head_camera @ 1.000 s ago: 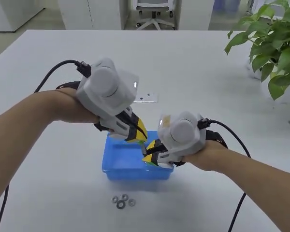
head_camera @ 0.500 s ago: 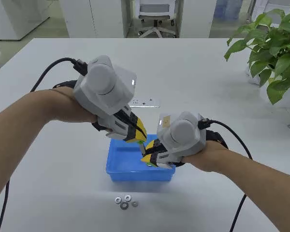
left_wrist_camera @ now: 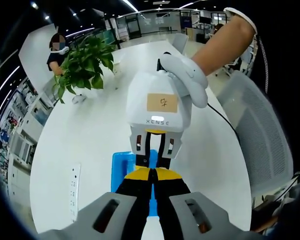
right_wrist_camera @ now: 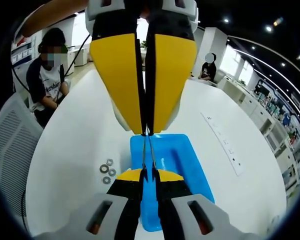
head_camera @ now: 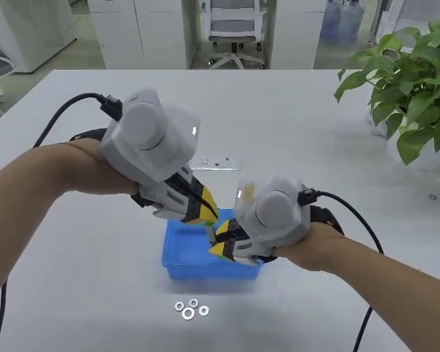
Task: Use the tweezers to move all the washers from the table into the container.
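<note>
A blue container point(head_camera: 177, 264) sits on the white table, with several small washers point(head_camera: 191, 309) lying loose just in front of it. My left gripper point(head_camera: 205, 215) and right gripper point(head_camera: 216, 242) meet tip to tip above the container. In the right gripper view, thin metal tweezers point(right_wrist_camera: 147, 150) run from my right gripper point(right_wrist_camera: 150, 175) up into the yellow jaws of the left gripper point(right_wrist_camera: 146, 131). Both pairs of jaws are shut on them. The washers point(right_wrist_camera: 107, 172) lie left of the container point(right_wrist_camera: 172, 165). In the left gripper view, my left gripper point(left_wrist_camera: 153, 172) is shut and faces the right gripper point(left_wrist_camera: 152, 155).
A white power strip point(head_camera: 216, 163) lies flat behind the container. A leafy potted plant point(head_camera: 411, 103) stands at the table's right edge. An office chair point(head_camera: 231, 22) is beyond the far edge. A seated person point(right_wrist_camera: 50, 70) is off to one side. Cables trail from both grippers.
The head camera has tilted, shifting the whole picture. The two grippers have drawn slightly closer over the container. The washers lie where they were.
</note>
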Available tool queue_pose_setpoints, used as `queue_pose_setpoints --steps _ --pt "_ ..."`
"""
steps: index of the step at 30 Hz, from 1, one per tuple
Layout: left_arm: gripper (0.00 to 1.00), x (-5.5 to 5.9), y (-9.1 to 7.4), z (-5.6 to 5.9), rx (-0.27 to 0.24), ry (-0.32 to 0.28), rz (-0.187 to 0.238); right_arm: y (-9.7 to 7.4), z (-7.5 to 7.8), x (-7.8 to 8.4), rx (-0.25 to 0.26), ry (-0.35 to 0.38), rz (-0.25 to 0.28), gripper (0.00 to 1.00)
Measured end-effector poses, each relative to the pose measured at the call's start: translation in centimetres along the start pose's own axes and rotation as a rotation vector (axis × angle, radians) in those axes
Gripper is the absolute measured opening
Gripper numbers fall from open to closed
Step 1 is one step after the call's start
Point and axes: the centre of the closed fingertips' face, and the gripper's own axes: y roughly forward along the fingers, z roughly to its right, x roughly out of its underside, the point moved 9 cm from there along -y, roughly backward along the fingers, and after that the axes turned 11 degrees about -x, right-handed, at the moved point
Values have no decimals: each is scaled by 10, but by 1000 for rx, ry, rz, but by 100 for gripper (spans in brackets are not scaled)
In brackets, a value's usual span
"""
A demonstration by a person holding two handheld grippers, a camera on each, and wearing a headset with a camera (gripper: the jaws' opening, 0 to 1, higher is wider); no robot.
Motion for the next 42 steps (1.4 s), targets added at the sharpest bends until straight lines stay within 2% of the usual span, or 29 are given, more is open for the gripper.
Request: queue_pose_setpoints --steps 17,34,42 --pt "5 4 -5 24 17 -23 -8 6 -25 1 -18 -7 7 11" --pt "5 9 -7 34 18 -35 -12 13 -35 2 -21 -5 23 11" --pt "5 16 -4 44 30 -44 -25 20 -45 7 -40 1 18 11"
